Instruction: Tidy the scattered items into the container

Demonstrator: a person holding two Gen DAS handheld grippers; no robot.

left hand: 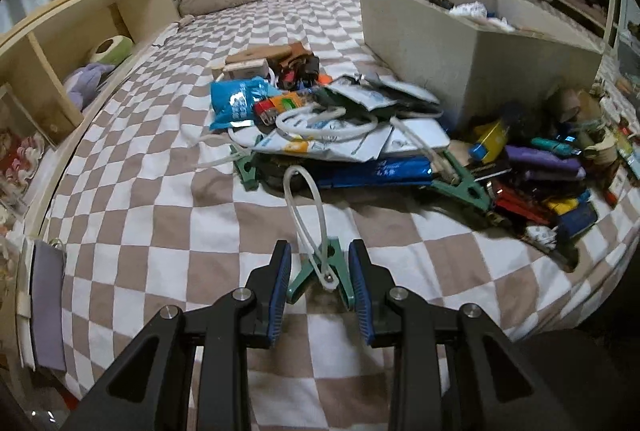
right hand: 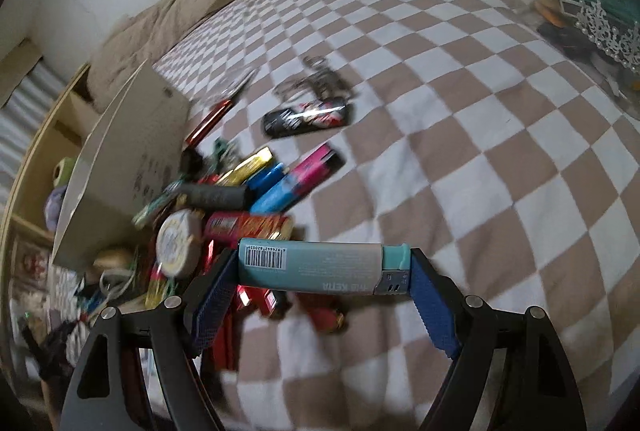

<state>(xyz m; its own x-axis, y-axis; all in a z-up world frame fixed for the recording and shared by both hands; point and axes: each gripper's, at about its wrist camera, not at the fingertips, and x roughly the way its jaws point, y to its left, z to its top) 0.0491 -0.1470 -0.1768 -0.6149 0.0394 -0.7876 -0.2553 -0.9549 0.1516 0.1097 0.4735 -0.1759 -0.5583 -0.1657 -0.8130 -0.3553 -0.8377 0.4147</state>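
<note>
Pickup is done: left tongs (left hand: 320,281) clamp a green plastic clip (left hand: 320,271), right tongs (right hand: 320,289) hold a teal lighter (right hand: 320,267) lengthwise; next, carry both over the beige open box (left hand: 472,43).

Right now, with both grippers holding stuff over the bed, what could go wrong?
The long teal lighter is pinched only at its two ends by the right gripper, so it might twist and drop. The green plastic clip in the left gripper trails a white loop cord that could snag the messy pile.
</note>
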